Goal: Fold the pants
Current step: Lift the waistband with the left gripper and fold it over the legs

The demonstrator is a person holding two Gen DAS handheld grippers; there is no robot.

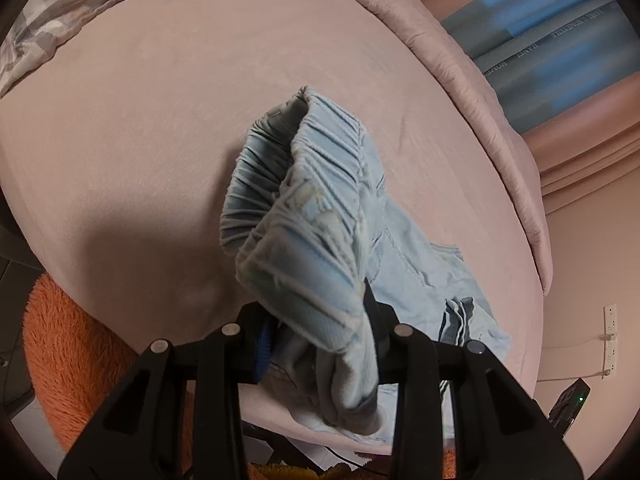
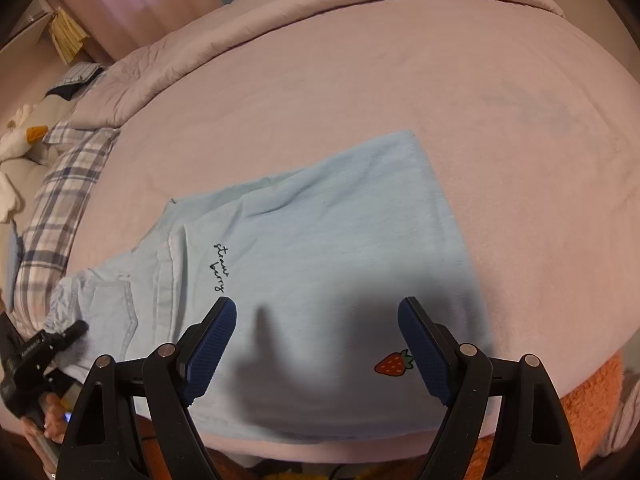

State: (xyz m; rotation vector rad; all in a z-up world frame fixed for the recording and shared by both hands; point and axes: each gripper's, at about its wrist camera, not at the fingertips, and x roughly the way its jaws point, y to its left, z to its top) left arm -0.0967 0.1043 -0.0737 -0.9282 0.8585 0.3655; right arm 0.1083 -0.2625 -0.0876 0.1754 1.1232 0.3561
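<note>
Light blue pants [image 2: 320,248] lie on a pink bed, legs spread flat toward the front edge, with black script and a strawberry print [image 2: 394,363]. My right gripper [image 2: 316,320] is open and empty, hovering just above the pant legs. My left gripper [image 1: 320,340] is shut on the gathered elastic waistband [image 1: 296,216] and holds it lifted off the bed, the rest of the pants [image 1: 432,280] trailing to the right. The left gripper also shows in the right wrist view [image 2: 70,334] at the waistband end.
The pink bedsheet [image 2: 440,80] covers the bed, with a rolled pink duvet [image 2: 280,12] along the far side. A plaid pillow [image 2: 60,196] and a plush duck [image 2: 20,136] lie at the left. An orange fluffy rug [image 1: 60,360] sits below the bed edge.
</note>
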